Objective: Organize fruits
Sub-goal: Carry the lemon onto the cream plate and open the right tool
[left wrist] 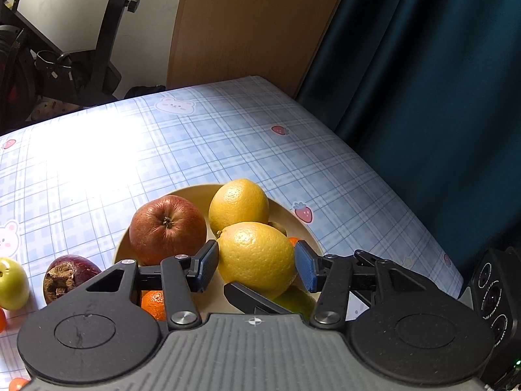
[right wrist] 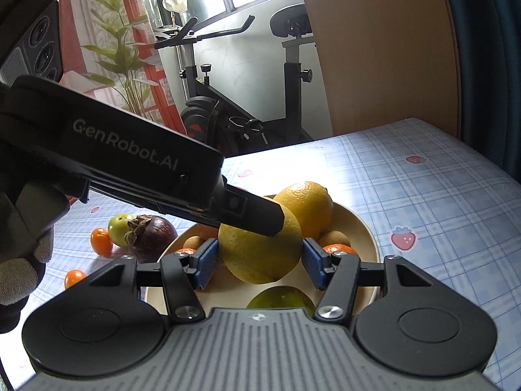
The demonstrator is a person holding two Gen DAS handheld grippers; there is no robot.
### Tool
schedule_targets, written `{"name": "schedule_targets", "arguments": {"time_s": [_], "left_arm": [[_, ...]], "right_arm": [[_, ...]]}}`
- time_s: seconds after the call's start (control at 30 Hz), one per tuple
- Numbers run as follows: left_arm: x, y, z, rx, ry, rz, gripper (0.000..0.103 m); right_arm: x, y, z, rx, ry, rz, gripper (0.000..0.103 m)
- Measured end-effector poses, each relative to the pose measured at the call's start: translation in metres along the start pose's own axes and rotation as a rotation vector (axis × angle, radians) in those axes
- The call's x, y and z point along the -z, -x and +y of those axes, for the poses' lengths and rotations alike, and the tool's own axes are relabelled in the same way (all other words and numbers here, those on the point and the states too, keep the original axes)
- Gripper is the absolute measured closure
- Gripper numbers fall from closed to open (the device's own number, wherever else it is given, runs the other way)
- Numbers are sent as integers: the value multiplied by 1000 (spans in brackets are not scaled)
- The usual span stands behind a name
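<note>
Yellow orange [left wrist: 257, 257] sits clamped between our left gripper's [left wrist: 257, 260] blue pads over the bowl [left wrist: 306, 224], apple [left wrist: 167, 228] at ten o'clock; from the right wrist, our right gripper [right wrist: 259, 260] clamps the same orange, left gripper entering from ten o'clock.

A table [left wrist: 202, 150] covered in a pale blue plaid oilcloth printed with strawberries and bears carries a round cream bowl [left wrist: 306, 228] of fruit. At the bowl's nine o'clock, directly on the cloth, lie a dark purple mangosteen [left wrist: 70, 277], a small green apple [left wrist: 13, 283] and two small orange kumquats [right wrist: 101, 241].
</note>
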State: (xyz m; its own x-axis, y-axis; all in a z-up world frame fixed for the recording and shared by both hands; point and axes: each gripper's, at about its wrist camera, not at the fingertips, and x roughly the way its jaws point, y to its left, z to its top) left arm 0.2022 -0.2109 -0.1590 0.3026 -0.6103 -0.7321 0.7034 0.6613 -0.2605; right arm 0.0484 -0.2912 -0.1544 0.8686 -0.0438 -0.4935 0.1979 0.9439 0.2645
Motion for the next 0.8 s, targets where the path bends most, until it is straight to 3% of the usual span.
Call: {"name": "schedule_targets", "arguments": {"time_s": [0.53,0.8], "left_arm": [[0,-7,-3,-21,-34,32,49],[2,-7,-1,-44,-28,28,55]], "right_arm": [[3,-6,5,25,29,40,44],[5,-9,8,44,39,65,44]]}}
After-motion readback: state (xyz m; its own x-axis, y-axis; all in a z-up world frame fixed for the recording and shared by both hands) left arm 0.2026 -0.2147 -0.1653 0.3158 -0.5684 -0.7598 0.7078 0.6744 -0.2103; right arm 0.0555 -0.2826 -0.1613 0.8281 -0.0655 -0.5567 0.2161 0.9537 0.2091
